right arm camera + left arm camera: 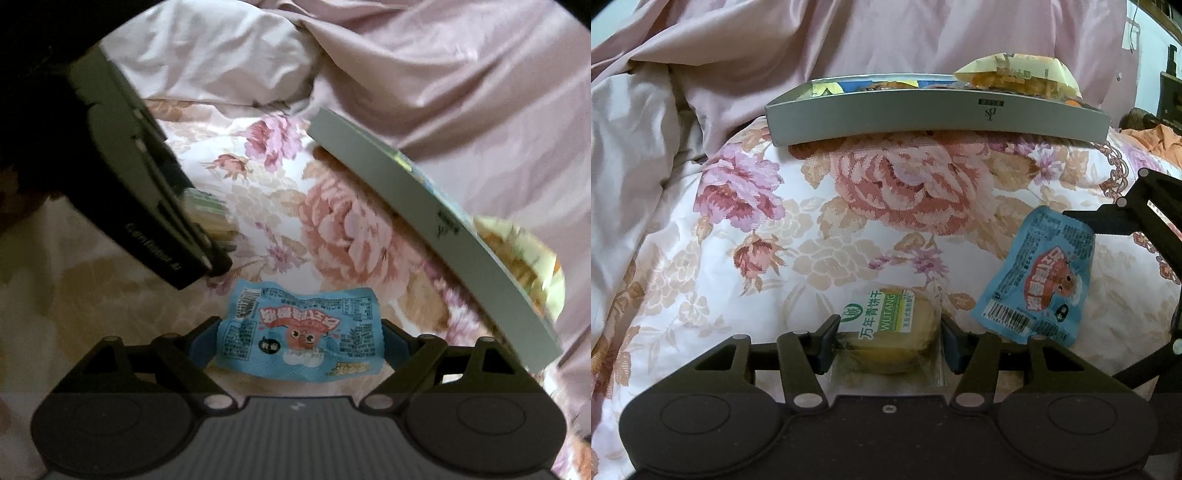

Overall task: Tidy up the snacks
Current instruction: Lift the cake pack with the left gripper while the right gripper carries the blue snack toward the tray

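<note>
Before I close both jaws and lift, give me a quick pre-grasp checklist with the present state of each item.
1. Left gripper straddles the round biscuit pack, jaws open on either side: ok.
2. Right gripper straddles the blue snack packet, jaws open: ok.
3. Pads touching either pack: cannot tell.
4. Grey tray ahead on the floral quilt, open side up: ok.
5. Free room in the tray: cannot tell; snacks already lie inside and a yellow bag sits over its rim.
6. The two grippers stand close together: not ok, watch for collision.
</note>
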`<state>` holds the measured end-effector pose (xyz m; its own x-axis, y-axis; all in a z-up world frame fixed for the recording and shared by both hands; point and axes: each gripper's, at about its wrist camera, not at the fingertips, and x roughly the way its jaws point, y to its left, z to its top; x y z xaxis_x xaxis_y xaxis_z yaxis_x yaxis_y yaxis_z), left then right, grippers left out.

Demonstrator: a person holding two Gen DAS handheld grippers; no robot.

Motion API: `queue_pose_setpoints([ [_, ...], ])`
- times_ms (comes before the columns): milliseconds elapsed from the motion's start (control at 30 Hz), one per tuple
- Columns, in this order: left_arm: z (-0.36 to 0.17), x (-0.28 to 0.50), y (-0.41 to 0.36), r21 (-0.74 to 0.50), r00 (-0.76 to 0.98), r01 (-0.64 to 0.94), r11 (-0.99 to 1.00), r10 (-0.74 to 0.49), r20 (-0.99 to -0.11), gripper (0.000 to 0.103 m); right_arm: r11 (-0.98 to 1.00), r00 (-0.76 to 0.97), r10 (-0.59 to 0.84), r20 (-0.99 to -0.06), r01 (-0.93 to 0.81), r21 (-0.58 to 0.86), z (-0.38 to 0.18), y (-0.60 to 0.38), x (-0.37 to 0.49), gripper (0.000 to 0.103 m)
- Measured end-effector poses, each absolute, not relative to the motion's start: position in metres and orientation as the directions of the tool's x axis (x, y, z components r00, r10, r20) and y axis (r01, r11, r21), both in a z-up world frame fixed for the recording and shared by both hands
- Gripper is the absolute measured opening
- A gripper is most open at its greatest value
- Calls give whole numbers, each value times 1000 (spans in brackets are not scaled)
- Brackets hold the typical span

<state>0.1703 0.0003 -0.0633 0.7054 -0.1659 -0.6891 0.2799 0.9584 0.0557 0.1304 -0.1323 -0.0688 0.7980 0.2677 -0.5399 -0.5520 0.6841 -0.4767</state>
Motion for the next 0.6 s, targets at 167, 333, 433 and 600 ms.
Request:
queue_pose_setpoints([
  [167, -63, 170, 1, 65, 721, 269, 961, -156, -675, 57, 666, 819, 270, -506, -538, -516, -70, -130, 127, 90],
  [333, -59, 171, 3, 67, 741, 249, 966, -145, -656, 57, 651, 844, 263, -466, -512, -560, -71, -129, 127, 90],
  [433, -56, 172, 4, 60, 751, 233, 971, -140, -645, 57, 645, 866, 260, -427, -484, -591, -72, -129, 125, 90],
  [600, -50, 173, 6, 52, 769, 206, 977, -128, -627, 57, 670, 898, 257, -357, -432, -604, -67, -131, 127, 90],
])
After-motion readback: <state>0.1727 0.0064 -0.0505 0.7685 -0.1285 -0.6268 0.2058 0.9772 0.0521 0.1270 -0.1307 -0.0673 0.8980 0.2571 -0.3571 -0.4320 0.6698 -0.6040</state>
